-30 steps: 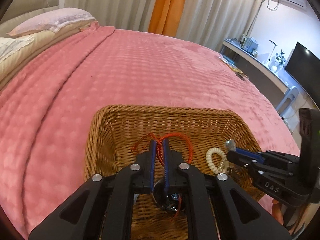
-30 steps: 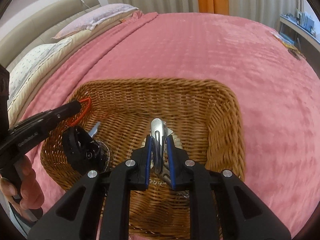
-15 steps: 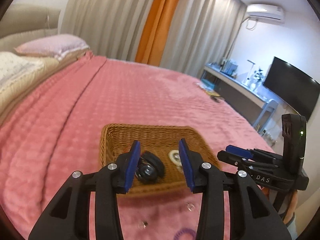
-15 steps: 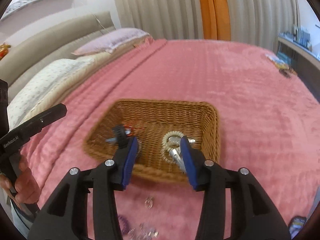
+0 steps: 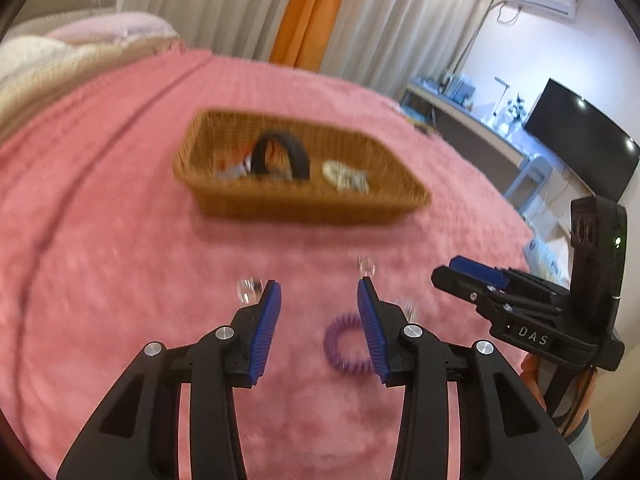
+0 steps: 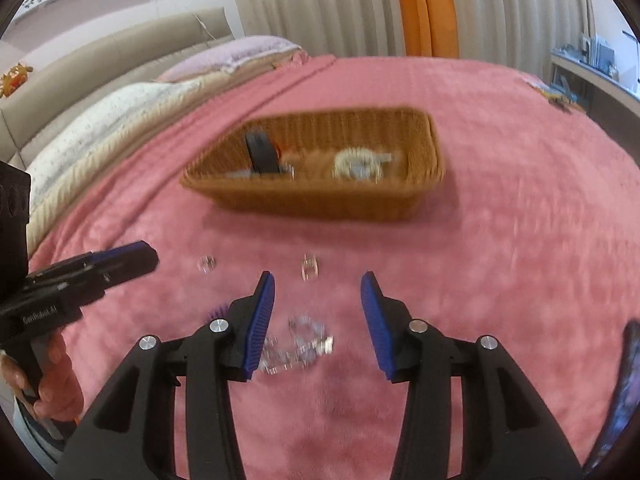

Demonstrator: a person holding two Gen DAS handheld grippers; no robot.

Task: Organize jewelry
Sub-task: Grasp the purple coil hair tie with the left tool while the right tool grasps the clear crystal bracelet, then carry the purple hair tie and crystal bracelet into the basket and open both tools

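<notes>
A wicker basket (image 5: 224,200) (image 6: 320,204) stands on the pink blanket and holds a black bracelet (image 5: 282,152), a red cord, a cream bead bracelet (image 5: 344,174) (image 6: 356,162) and a silver clip. My left gripper (image 5: 319,292) is open and empty, above a purple coil hair tie (image 5: 345,350). My right gripper (image 6: 318,286) is open and empty, above a clear crystal bracelet (image 6: 298,344). Small clear pieces (image 5: 248,290) (image 5: 366,266) (image 6: 206,264) (image 6: 309,267) lie loose on the blanket in front of the basket.
The pink blanket (image 5: 100,240) covers the bed, with pillows (image 6: 120,116) at the far left. A desk with a TV (image 5: 580,136) stands to the right. A dark object (image 6: 624,392) lies at the right edge of the right wrist view.
Both grippers opened, dropping the red cord and the silver clip in the basket. They pulled back toward the near edge of the bed, over the loose pieces.
</notes>
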